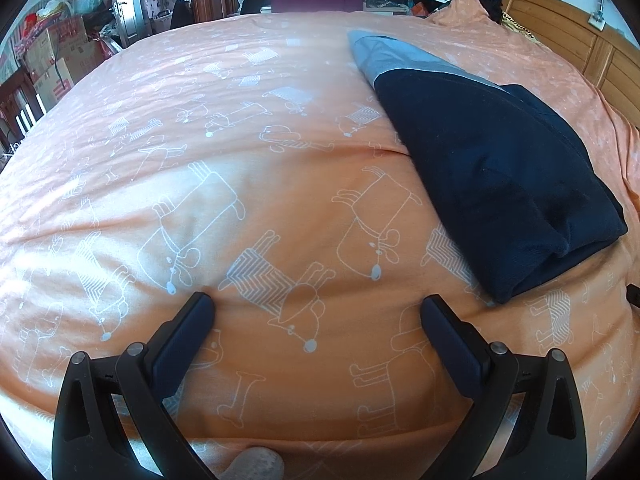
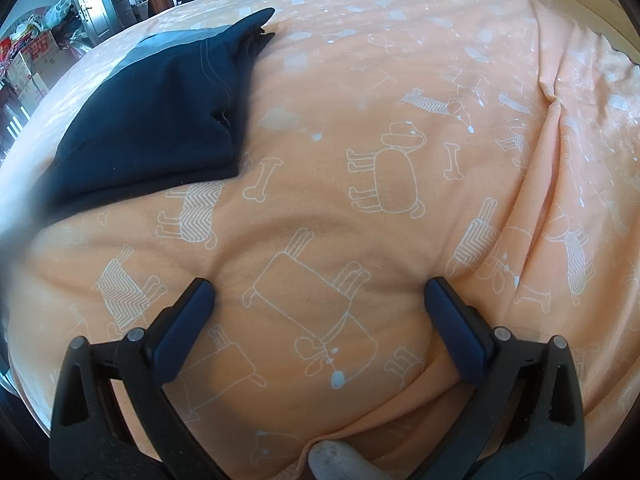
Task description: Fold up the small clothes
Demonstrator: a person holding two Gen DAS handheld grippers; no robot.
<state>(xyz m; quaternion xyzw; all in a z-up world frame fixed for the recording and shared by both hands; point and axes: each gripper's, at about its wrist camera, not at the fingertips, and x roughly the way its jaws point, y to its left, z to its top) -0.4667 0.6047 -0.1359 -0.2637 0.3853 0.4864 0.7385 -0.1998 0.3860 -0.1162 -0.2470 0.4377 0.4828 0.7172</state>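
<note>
Tongs idle beside a folded garment on the bed.
Left wrist view: left tongs (image 1: 316,306) gape empty over the orange bedspread (image 1: 240,152); the navy garment (image 1: 492,176) lies folded to their right. Right wrist view: right tongs (image 2: 318,290) released too, garment (image 2: 160,120) up-left; folding looks finished, so fetching another piece seems next.

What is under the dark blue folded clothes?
The folded navy garment lies on the orange dog-print bedsheet. A grey-blue part shows at its far end. Whatever is tucked inside the folds is covered.
</note>
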